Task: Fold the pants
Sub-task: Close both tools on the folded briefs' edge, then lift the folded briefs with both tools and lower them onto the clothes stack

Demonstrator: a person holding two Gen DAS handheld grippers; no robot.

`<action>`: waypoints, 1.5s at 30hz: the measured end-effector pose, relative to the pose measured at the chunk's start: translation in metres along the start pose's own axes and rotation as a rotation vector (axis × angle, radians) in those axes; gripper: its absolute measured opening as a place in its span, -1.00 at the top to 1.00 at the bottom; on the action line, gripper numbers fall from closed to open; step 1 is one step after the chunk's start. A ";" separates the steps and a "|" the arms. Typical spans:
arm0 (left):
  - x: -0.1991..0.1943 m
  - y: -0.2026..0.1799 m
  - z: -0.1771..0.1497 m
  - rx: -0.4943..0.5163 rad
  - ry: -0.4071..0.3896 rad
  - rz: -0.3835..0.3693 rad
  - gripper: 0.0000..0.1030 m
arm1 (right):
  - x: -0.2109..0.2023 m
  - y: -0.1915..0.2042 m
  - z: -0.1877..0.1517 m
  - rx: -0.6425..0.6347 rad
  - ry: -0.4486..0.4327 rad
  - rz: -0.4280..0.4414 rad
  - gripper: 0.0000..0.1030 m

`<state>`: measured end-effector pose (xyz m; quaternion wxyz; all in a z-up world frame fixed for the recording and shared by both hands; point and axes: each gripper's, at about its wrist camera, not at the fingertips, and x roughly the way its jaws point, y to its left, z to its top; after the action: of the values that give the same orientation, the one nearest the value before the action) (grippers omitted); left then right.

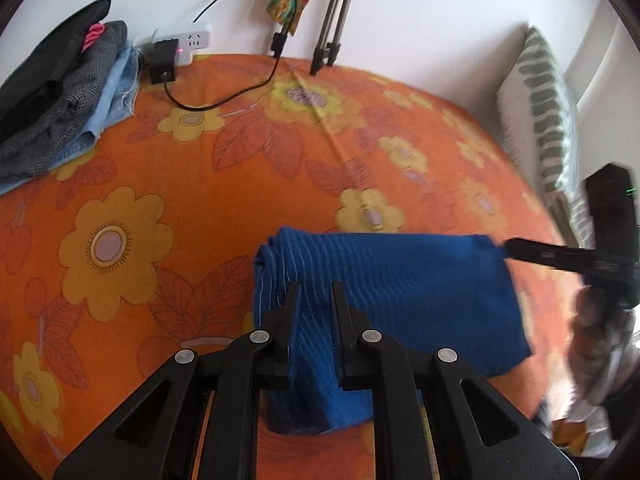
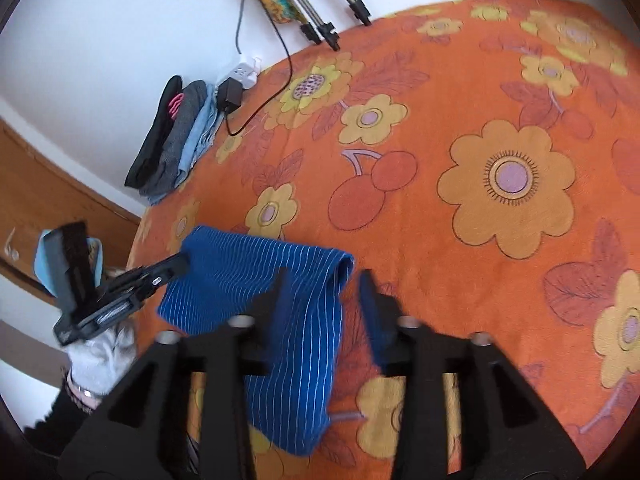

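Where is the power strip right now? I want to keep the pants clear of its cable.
The power strip sits at the bed's far edge against the wall, upper left in the left wrist view, beside the stacked clothes.
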<state>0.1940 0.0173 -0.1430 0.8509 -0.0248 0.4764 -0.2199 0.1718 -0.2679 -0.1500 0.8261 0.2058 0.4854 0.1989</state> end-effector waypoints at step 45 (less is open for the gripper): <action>-0.018 -0.002 -0.016 -0.101 -0.099 -0.010 0.78 | 0.008 0.041 -0.040 -0.119 -0.022 0.033 0.75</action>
<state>0.1716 0.0249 -0.1371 0.8700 -0.0810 0.4442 -0.1980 0.1345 -0.2231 -0.1518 0.8389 0.1663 0.4600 0.2388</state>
